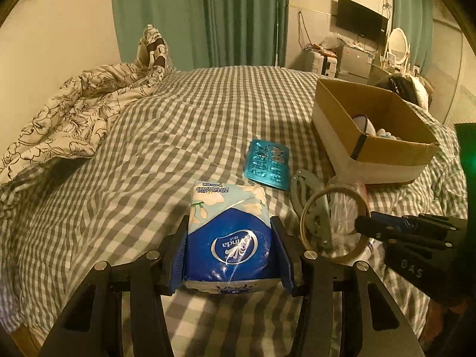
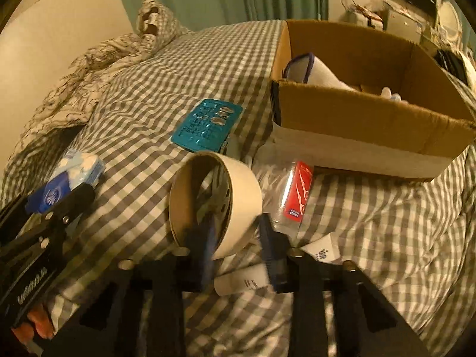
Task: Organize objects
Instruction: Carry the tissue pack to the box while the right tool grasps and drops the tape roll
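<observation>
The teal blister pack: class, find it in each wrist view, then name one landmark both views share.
Left wrist view: teal blister pack right of centre, beyond the tissue pack.
Right wrist view: blister pack centre, behind the tape roll.
Shared landmark: cardboard box, to its right.

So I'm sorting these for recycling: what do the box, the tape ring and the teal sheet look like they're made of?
The box looks like matte brown corrugated cardboard, with raw cut edges and a white outer band. The tape ring, pinched by the right hand-held gripper, seems a tan paperboard core with little or no tape visible on it. The teal sheet appears to be a glossy blister pack, foil or plastic; its pockets glint.
</observation>
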Demonstrator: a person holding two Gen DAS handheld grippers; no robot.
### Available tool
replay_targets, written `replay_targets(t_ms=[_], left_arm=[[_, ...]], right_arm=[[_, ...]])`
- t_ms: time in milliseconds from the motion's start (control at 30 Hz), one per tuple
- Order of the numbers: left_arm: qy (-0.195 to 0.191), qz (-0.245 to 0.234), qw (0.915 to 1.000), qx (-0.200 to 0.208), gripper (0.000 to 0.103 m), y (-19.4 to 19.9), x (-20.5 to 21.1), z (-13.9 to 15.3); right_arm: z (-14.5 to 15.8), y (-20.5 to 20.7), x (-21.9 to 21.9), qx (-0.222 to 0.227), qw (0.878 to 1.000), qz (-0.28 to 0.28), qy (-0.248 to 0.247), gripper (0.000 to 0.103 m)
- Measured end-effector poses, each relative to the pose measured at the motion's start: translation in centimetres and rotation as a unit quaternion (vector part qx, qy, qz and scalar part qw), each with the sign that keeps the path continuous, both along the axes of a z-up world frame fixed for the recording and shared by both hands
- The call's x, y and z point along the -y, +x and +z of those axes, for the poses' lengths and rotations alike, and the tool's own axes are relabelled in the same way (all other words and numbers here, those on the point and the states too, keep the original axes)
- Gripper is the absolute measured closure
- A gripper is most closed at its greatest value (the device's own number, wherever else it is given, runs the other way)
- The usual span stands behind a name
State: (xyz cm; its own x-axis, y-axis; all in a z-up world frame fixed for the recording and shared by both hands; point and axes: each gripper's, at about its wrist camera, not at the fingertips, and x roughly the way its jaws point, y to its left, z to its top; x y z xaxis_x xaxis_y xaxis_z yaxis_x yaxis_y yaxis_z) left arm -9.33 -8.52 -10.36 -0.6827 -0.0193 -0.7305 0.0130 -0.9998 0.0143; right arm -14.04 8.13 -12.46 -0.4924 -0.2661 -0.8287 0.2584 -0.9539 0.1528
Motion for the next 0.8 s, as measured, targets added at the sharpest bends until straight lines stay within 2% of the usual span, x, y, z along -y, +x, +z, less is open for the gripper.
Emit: replay_targets(t_ms=[33, 200, 467, 633, 800], left_arm=[[0.003, -0.001, 1.0000, 0.001, 0.052, 0.1, -0.2, 0.1], [0.016, -0.009, 0.9998, 0.006, 0.052, 1.0, -1.7, 0.3], [0.037, -0.060, 0.9973, -0.021, 0.051, 1.0, -6.3, 3.8], [0.050, -0.099, 0.9927, -0.047, 0.052, -1.3, -9.6, 7.5], [0.053, -0.125, 0.9883, -0.068, 0.051, -5.4, -12.9, 10.3]], right_arm=[[0.2, 0.3, -0.3, -0.002, 1.000, 0.000, -0.001, 0.092], [1.8, 2.3, -2.9, -0.027, 1.000, -0.001, 0.004, 0.097], [7.6, 4.5, -8.3, -0.104, 0.994, -0.024, 0.021, 0.099], [12.4, 3.6, -11.6, -0.155, 0.987, -0.034, 0.039, 0.099], [16.5, 0.8, -14.1, -0.200, 0.977, -0.043, 0.059, 0.099]])
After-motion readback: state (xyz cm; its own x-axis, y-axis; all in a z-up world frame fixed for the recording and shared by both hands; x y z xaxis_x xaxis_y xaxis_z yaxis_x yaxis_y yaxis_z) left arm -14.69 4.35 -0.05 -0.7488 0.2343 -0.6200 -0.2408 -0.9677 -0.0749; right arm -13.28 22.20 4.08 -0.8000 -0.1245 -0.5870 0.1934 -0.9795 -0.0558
